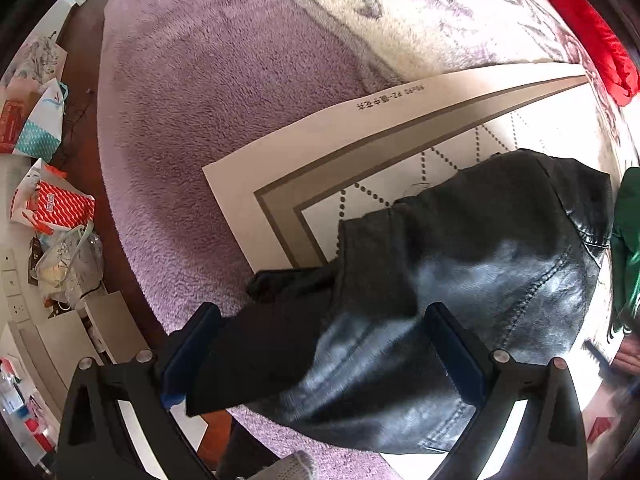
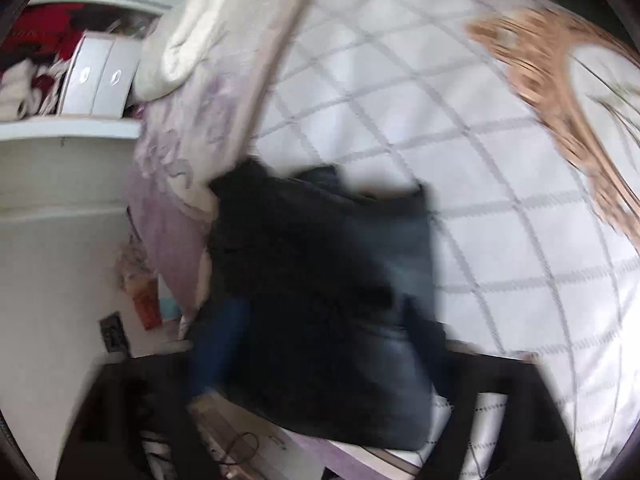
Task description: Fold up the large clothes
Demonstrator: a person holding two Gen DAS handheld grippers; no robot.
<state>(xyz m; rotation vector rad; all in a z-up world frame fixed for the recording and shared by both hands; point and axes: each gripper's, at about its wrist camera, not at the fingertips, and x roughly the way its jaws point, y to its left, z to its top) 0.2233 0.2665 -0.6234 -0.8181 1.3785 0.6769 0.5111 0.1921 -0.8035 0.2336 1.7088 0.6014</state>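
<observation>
A: What does the garment look like?

B: It is a dark jacket point(image 1: 460, 264), black with a leather-like sheen that catches grey-blue highlights. A stitched seam curves down its right side, and a duller, matte black part, perhaps a sleeve or lining, sticks out to the left.

A: Where does it lie?

B: On a bed, bunched in a heap partly on a white quilt point(image 1: 400, 176) with dotted diamond lines and a taupe border, partly on the fuzzy lilac blanket point(image 1: 208, 92) beside it. It sits at the bed's edge, near the corner of the quilt.

A: And the 2 grippers?

B: The left gripper point(image 1: 320, 344) points down at the jacket, jaws spread wide, the cloth under and between them; its blue pads point(image 1: 192, 344) do not press on it. The right gripper point(image 2: 316, 392) is badly blurred, yet its 2 fingers stand far apart at either side of the dark heap point(image 2: 320, 280), clamping nothing.

A: Anything else nearby?

B: Something red point(image 1: 592, 40) and something green point(image 1: 626, 240) at the right rim.
</observation>
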